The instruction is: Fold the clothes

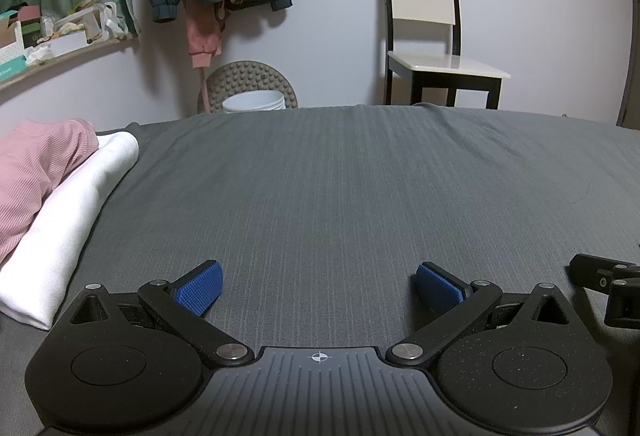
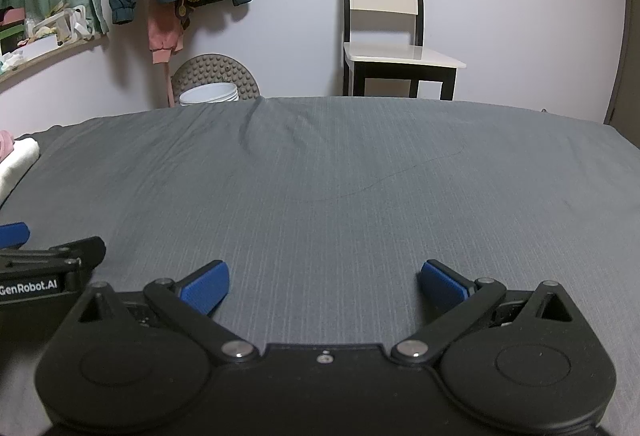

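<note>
Lying far left: white folded cloth (image 1: 68, 220), long axis near-to-far, pink garment (image 1: 36, 172) on top
Bed (image 1: 340, 188): wide bare room rightward
Left tongs (image 1: 318, 286), right tongs (image 2: 324, 286): both wide, holding nothing

Ahead of my left gripper (image 1: 319, 288) lies bare bed sheet (image 1: 340, 176); left of its jaws, a folded stack (image 1: 60, 204) rests on the sheet. My right gripper (image 2: 324, 286) sits just right of the left. Beyond the sheet's far edge, a chair (image 2: 384, 20) stands against the wall.
</note>
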